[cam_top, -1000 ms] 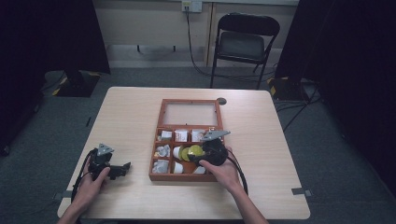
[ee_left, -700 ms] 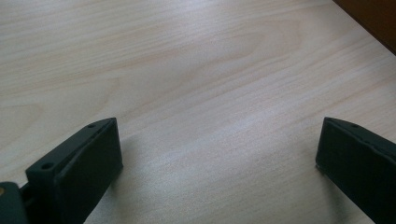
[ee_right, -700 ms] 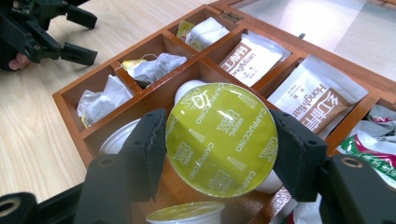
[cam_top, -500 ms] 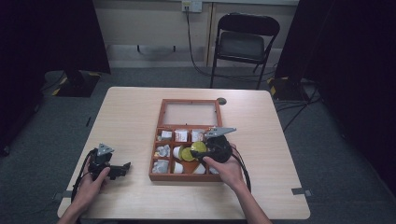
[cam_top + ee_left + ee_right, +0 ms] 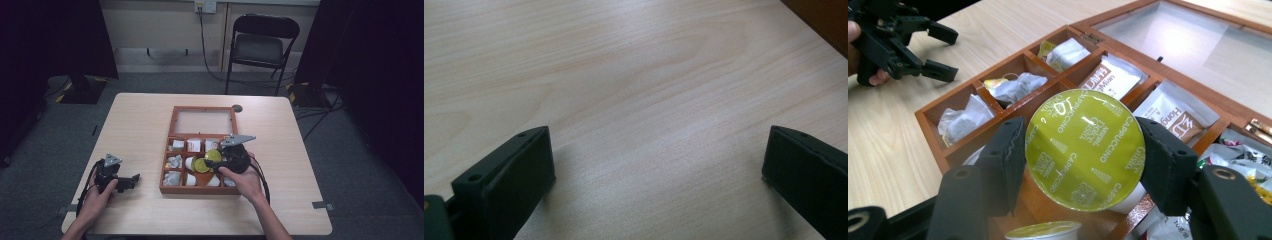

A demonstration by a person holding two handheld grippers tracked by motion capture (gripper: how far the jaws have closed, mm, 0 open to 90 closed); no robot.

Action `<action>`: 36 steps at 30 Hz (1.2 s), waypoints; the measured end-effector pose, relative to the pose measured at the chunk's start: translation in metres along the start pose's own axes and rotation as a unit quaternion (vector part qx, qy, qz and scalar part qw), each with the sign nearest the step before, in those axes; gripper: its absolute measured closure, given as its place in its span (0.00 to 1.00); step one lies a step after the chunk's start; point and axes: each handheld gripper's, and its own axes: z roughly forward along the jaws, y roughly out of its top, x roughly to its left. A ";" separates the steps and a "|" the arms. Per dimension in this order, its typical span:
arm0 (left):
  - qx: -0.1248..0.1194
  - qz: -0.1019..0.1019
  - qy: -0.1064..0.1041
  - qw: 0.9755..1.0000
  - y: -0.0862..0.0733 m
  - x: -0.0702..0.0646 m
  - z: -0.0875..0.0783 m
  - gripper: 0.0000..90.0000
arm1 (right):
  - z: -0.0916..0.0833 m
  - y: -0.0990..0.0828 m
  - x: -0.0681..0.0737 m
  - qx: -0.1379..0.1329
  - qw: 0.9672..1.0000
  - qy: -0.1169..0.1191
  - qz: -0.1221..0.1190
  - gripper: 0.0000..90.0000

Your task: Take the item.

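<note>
The right gripper (image 5: 1083, 150) is clamping a green-lidded capsule (image 5: 1083, 147) between its jaws, holding it just above the near compartments of the wooden box (image 5: 172, 152). A second capsule (image 5: 1045, 231) is lying below it in the box. So the pick looks done; the carry and the set-down are still to come, and where it is going I cannot tell. Sachets (image 5: 1110, 75) and tea bags (image 5: 1013, 87) are filling the farther compartments, the glass lid (image 5: 1173, 37) lying open beyond. Off to the side, the left gripper (image 5: 131, 181) is resting on the table (image 5: 624, 75), jaws spread wide, holding nothing.
</note>
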 end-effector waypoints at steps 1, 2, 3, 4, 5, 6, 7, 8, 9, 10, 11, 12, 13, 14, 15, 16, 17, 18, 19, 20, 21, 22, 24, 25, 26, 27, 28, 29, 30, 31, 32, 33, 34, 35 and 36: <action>0.000 0.000 0.000 1.000 0.000 0.000 0.000 0.00 | -0.001 0.001 0.000 -0.002 1.000 0.000 0.000 0.45; 0.000 0.000 0.000 1.000 0.000 0.000 0.000 0.00 | -0.005 0.002 0.000 -0.007 1.000 -0.002 0.000 0.45; 0.000 0.000 0.000 1.000 0.000 0.000 0.000 0.00 | -0.005 0.002 0.000 -0.007 1.000 -0.002 0.000 0.45; 0.000 0.000 0.000 1.000 0.000 0.000 0.000 0.00 | -0.006 0.002 0.000 -0.009 1.000 -0.002 0.001 0.45; 0.000 0.000 0.000 1.000 0.000 0.000 0.000 0.00 | -0.007 0.002 -0.001 -0.011 1.000 -0.003 0.001 0.45; 0.000 0.000 0.000 1.000 0.000 0.000 0.000 0.00 | -0.008 0.002 -0.001 -0.011 1.000 -0.003 0.001 0.45; 0.000 0.000 0.000 1.000 0.000 0.000 0.000 0.00 | -0.009 0.002 -0.002 -0.012 1.000 -0.004 0.002 0.45; 0.000 0.000 0.000 1.000 0.000 0.000 0.000 0.00 | -0.010 0.002 -0.002 -0.012 1.000 -0.004 0.003 0.45; 0.000 0.000 0.000 1.000 0.000 0.000 0.000 0.00 | -0.011 0.002 -0.002 -0.012 1.000 -0.004 0.004 0.45; 0.000 0.000 0.000 1.000 0.000 0.000 0.000 0.00 | -0.012 0.002 -0.003 -0.014 1.000 -0.004 0.005 0.45; 0.000 0.000 0.000 1.000 0.000 0.000 0.000 0.00 | -0.012 0.002 -0.003 -0.015 1.000 -0.005 0.006 0.45; 0.000 0.000 0.000 1.000 0.000 0.000 0.000 0.00 | -0.015 0.004 -0.005 -0.017 1.000 -0.006 0.006 0.45; 0.000 0.000 0.000 1.000 0.000 0.000 0.000 0.00 | -0.015 0.004 -0.005 -0.017 1.000 -0.006 0.006 0.45; 0.000 0.000 0.000 1.000 0.000 0.000 0.000 0.00 | -0.017 0.005 -0.006 -0.021 1.000 -0.006 0.008 0.45; 0.000 0.000 0.000 1.000 0.000 0.000 0.000 0.00 | -0.019 0.006 -0.007 -0.024 1.000 -0.006 0.009 0.45; 0.000 0.000 0.000 1.000 0.000 0.000 0.000 0.00 | -0.021 0.007 -0.007 -0.026 1.000 -0.008 0.009 0.45; 0.000 0.000 0.000 1.000 0.000 0.000 0.000 0.00 | -0.022 0.007 -0.008 -0.028 1.000 -0.008 0.009 0.45; 0.000 0.000 0.000 1.000 0.000 0.000 0.000 0.00 | -0.023 0.007 -0.008 -0.029 0.999 -0.009 0.010 0.45; 0.000 0.000 0.000 1.000 0.000 0.000 0.000 0.00 | -0.025 0.007 -0.009 -0.030 0.999 -0.010 0.011 0.45; 0.000 0.000 0.000 1.000 0.000 0.000 0.000 0.00 | -0.025 0.007 -0.010 -0.030 0.999 -0.011 0.011 0.45; 0.000 0.000 0.000 1.000 0.000 0.000 0.000 0.00 | -0.026 0.007 -0.010 -0.031 0.999 -0.011 0.012 0.45; 0.000 0.000 0.000 1.000 0.000 0.000 0.000 0.00 | -0.027 0.007 -0.011 -0.032 0.999 -0.012 0.013 0.45; 0.000 0.000 0.000 1.000 0.000 0.000 0.000 0.00 | -0.029 0.007 -0.013 -0.034 0.999 -0.014 0.013 0.45; 0.000 0.000 0.000 1.000 0.000 0.000 0.000 0.00 | -0.030 0.007 -0.014 -0.035 0.999 -0.016 0.015 0.45; 0.000 0.000 0.000 1.000 0.000 0.000 0.000 0.00 | -0.031 0.007 -0.015 -0.036 0.999 -0.017 0.015 0.45; 0.000 0.000 0.000 1.000 0.000 0.000 0.000 0.00 | -0.032 0.007 -0.016 -0.037 0.999 -0.019 0.016 0.45; 0.000 0.000 0.000 1.000 0.000 0.000 0.000 0.00 | -0.034 0.007 -0.018 -0.040 0.999 -0.020 0.020 0.45; 0.000 0.000 0.000 1.000 0.000 0.000 0.000 0.00 | -0.034 0.007 -0.018 -0.040 0.999 -0.020 0.020 0.45; 0.000 0.000 0.000 1.000 0.000 0.000 0.000 0.00 | -0.035 0.006 -0.019 -0.040 0.999 -0.022 0.020 0.45; 0.000 0.000 0.000 1.000 0.000 0.000 0.000 0.00 | -0.036 0.006 -0.020 -0.041 0.999 -0.023 0.022 0.45; 0.000 0.000 0.000 1.000 0.000 0.000 0.000 0.00 | -0.037 0.006 -0.021 -0.043 0.999 -0.024 0.024 0.45; 0.000 0.000 0.000 1.000 0.000 0.000 0.000 0.00 | -0.038 0.005 -0.022 -0.044 0.998 -0.025 0.024 0.45; 0.000 0.000 0.000 1.000 0.000 0.000 0.000 0.00 | -0.039 0.005 -0.023 -0.044 0.998 -0.027 0.025 0.45; 0.000 0.000 0.000 1.000 0.000 0.000 0.000 0.00 | -0.040 0.005 -0.023 -0.044 0.998 -0.028 0.025 0.45; 0.000 0.000 0.000 1.000 0.000 0.000 0.000 0.00 | -0.041 0.005 -0.024 -0.044 0.998 -0.029 0.026 0.45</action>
